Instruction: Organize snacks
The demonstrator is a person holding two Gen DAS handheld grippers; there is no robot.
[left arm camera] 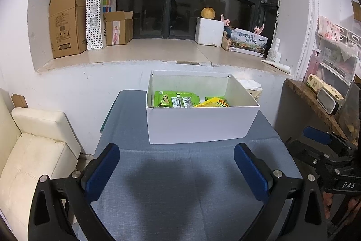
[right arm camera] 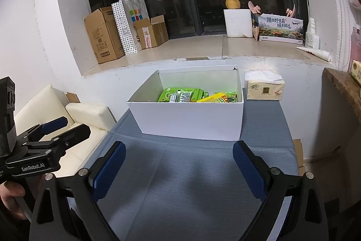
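A white open box point(left arm camera: 198, 125) stands on the blue-grey table point(left arm camera: 180, 184); it also shows in the right wrist view point(right arm camera: 189, 119). Inside lie green snack packets point(left arm camera: 173, 98) and a yellow packet point(left arm camera: 213, 103), also seen in the right wrist view as green packets point(right arm camera: 180, 95) and a yellow packet point(right arm camera: 214, 98). My left gripper point(left arm camera: 177, 150) is open and empty, over the table in front of the box. My right gripper point(right arm camera: 179, 148) is open and empty, also short of the box. The right gripper shows at the left view's right edge point(left arm camera: 325, 141), the left gripper at the right view's left edge point(right arm camera: 61, 128).
A tissue pack point(right arm camera: 264, 87) sits on the table right of the box. A cream sofa point(left arm camera: 33, 150) stands left of the table. A wooden counter point(left arm camera: 315, 101) is on the right. The window ledge point(left arm camera: 146, 51) behind holds cardboard boxes, a paper bag and a foam box.
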